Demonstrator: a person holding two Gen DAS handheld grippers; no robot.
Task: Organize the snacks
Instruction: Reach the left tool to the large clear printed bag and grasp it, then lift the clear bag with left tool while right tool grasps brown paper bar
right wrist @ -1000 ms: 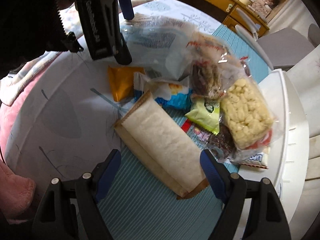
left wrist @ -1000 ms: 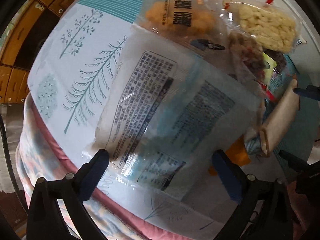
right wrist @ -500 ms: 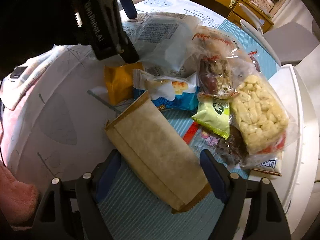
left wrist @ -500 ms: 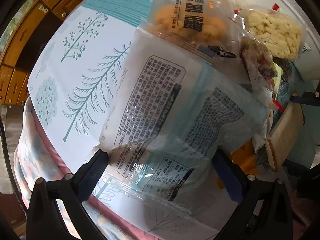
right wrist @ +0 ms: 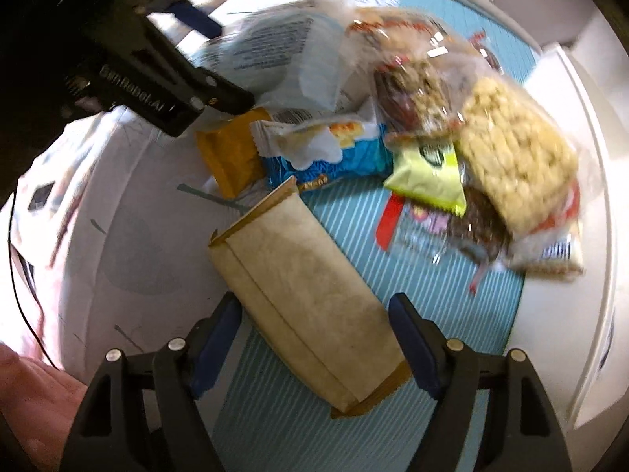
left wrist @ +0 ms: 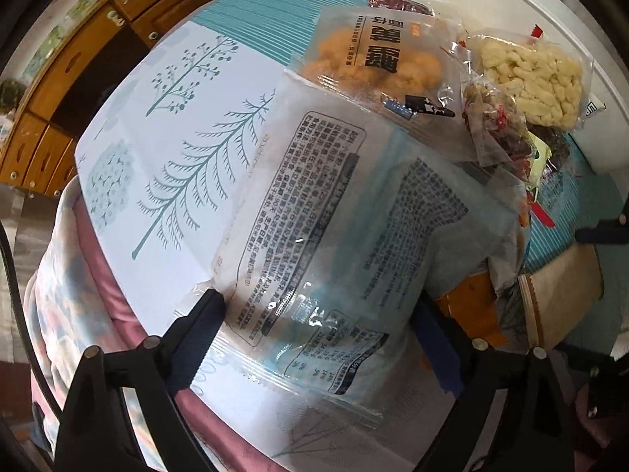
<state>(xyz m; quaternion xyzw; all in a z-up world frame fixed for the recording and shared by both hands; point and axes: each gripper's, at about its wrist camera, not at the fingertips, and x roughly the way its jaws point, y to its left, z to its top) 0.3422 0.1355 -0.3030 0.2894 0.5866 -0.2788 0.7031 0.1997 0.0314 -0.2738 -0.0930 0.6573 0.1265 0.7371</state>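
A pile of snack packs lies on the table. My left gripper (left wrist: pixel 314 326) is open, its blue pads on either side of a large pale-blue printed bag (left wrist: pixel 334 220) whose near edge lies between them. My right gripper (right wrist: pixel 314 334) is open astride a tan paper pouch (right wrist: pixel 306 295) that lies flat between its fingers. The pouch also shows in the left wrist view (left wrist: pixel 558 295). The left gripper body (right wrist: pixel 157 78) appears at the upper left of the right wrist view, over the blue bag (right wrist: pixel 275 47).
Behind lie an orange puff pack (left wrist: pixel 377 59), a clear bag of yellow puffs (right wrist: pixel 515 161), a nut bag (right wrist: pixel 409 94), a green sachet (right wrist: pixel 428 173), a blue-white wrapper (right wrist: pixel 326 157) and an orange packet (right wrist: pixel 228 157). A white tray (right wrist: pixel 566 314) stands right. Wooden drawers (left wrist: pixel 59 90) stand beyond the table.
Both grippers have moved forward. The blue bag's edge now lies between the left pads, and the tan pouch reaches deeper between the right fingers. The right wrist view is blurred by motion.
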